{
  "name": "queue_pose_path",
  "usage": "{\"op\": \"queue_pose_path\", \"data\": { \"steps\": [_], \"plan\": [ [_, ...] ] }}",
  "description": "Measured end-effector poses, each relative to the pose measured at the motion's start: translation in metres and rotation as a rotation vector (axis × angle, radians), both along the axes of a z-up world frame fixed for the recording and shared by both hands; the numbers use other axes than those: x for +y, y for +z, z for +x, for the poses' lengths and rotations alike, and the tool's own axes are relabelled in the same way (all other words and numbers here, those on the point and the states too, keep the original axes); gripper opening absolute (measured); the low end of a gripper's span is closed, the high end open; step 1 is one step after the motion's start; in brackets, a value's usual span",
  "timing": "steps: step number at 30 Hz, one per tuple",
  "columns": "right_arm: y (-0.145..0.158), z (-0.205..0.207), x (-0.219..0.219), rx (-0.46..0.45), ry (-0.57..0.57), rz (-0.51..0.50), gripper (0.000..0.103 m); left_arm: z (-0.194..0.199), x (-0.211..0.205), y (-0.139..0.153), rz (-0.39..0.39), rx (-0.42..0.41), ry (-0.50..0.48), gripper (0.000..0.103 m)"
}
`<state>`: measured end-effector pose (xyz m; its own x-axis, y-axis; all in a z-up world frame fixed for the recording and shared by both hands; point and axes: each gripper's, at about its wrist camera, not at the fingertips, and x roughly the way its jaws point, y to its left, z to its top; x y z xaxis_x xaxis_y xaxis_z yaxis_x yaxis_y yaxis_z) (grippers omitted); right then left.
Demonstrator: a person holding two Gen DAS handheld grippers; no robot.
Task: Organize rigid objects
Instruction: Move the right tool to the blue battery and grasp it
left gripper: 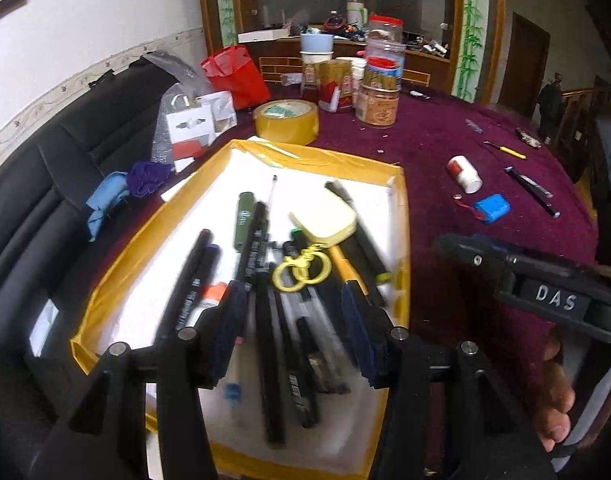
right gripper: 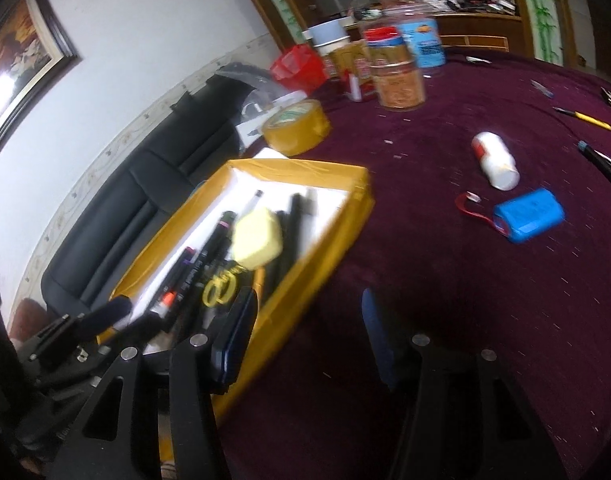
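The left hand-held gripper (left gripper: pixel 295 332) hangs over the yellow-edged tray (left gripper: pixel 403 216), jaws wide and holding nothing. In the tray lie dark pens (left gripper: pixel 193 280), yellow scissors (left gripper: pixel 301 270) and a cream block (left gripper: pixel 325 222). The right hand-held gripper (right gripper: pixel 305 340) is also wide and empty, above the purple desk (right gripper: pixel 445 280) just beside the tray. Farther out on the desk lie a blue battery pack (right gripper: pixel 529 216), a white bottle (right gripper: pixel 495 160) and a tape roll (right gripper: pixel 297 124)

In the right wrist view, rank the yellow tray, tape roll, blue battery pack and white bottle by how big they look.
1. Yellow tray
2. Blue battery pack and tape roll: look alike; the pack lies nearer the camera, so unranked
3. White bottle
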<state>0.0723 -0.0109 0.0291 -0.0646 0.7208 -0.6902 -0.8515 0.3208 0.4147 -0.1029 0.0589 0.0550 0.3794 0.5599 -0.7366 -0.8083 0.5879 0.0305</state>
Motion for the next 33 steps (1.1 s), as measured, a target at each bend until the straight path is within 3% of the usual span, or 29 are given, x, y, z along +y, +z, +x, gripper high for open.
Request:
{"op": "queue_pose_path", "data": {
  "steps": [8,15,19,29,33],
  "plan": [
    [-0.013,0.040,-0.059,0.034,-0.107,-0.024,0.052,0.024,-0.023,0.005,-0.108,-0.034,-0.080,0.048],
    [-0.027,0.089,-0.078,0.145,-0.248,-0.053,0.052,0.036,-0.037,0.005,-0.102,-0.012,-0.091,0.048],
    [-0.031,0.112,-0.067,0.186,-0.311,-0.075,0.052,0.037,-0.036,0.001,-0.108,-0.004,-0.090,0.048],
    [-0.041,0.151,0.004,0.098,-0.423,-0.199,0.051,0.031,-0.014,-0.007,-0.139,-0.035,-0.098,0.048],
    [-0.043,0.159,0.018,0.120,-0.492,-0.237,0.052,0.032,-0.001,-0.004,-0.155,-0.054,-0.096,0.048]
  ]
}}
